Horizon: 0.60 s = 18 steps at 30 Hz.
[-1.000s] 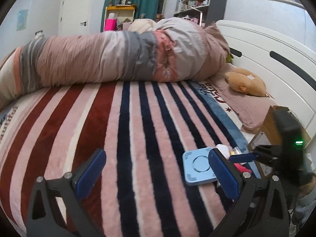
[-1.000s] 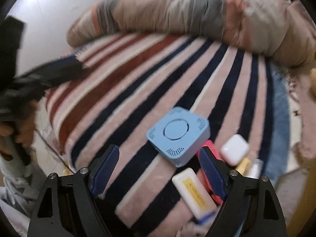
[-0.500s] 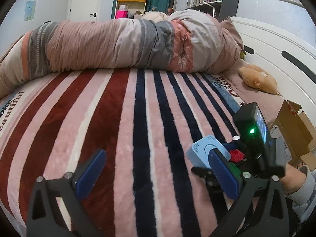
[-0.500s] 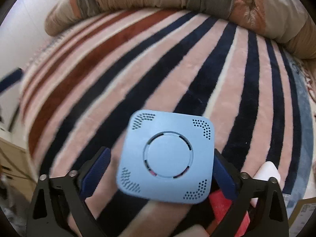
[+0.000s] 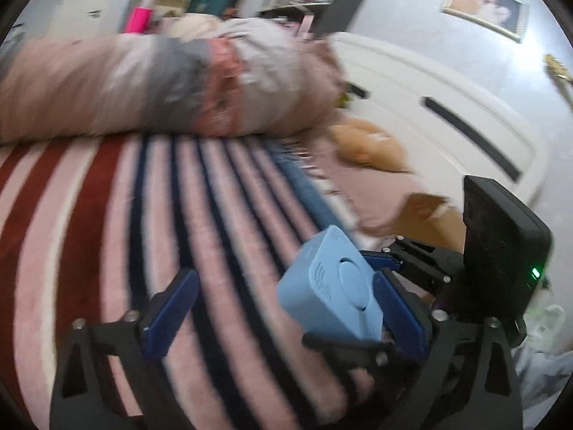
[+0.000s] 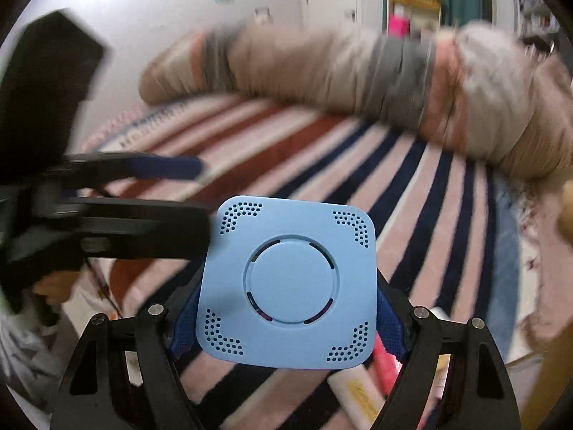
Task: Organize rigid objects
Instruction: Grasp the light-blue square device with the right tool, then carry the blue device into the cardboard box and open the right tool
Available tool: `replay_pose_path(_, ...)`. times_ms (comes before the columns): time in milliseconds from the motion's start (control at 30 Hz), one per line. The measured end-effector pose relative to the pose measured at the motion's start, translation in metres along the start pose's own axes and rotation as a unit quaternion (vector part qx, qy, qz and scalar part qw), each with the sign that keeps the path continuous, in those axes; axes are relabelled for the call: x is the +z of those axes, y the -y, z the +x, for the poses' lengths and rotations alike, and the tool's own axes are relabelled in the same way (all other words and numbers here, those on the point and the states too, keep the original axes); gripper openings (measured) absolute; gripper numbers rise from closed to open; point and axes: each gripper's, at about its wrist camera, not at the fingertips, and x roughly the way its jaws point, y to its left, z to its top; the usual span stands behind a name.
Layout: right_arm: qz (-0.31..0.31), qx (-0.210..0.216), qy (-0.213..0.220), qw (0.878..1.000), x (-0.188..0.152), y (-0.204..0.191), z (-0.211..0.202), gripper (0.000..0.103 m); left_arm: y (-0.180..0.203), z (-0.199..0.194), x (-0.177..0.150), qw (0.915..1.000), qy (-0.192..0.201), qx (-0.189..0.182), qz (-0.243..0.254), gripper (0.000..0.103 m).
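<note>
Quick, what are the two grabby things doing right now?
Left hand-held gripper: open, holding nothing.
Right hand-held gripper: closed on the blue square device, lifted above the striped blanket.

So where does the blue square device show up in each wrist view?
Left wrist: the blue square device sits lower right, seen edge-on, held up by the right gripper.
Right wrist: it fills the lower centre, face-on, clamped in that gripper's jaws.
Shared landmark: the rolled quilt across the striped blanket.

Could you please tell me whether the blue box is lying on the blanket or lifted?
Lifted: the right gripper clamps the blue box above the blanket.
</note>
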Motion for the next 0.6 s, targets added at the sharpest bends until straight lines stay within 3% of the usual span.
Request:
replay_pose_path(200,0.005,-0.049,0.095,0.994,0.004,0.011,-0.085,0.079,0.077,0.022,0.043,0.9939,-0.021,-0.098,0.046,0.067)
replay_pose_path(300,0.026,-0.074,0.114,0.990,-0.008,0.038,-0.122,0.079,0.122,0.045,0.061,0.9860,-0.044,-0.147,0.065,0.045)
replay_pose_path(433,0.071,-0.092,0.117,0.986,-0.038,0.087,-0.158,0.079,0.182,0.091,0.077,0.9771,-0.085,-0.166,0.102,0.040)
replay_pose_path(600,0.133,-0.138,0.044,0.980,-0.079,0.157,-0.182,0.078,0.248,0.171,0.076,0.9592,-0.160,-0.183,0.144,0.034)
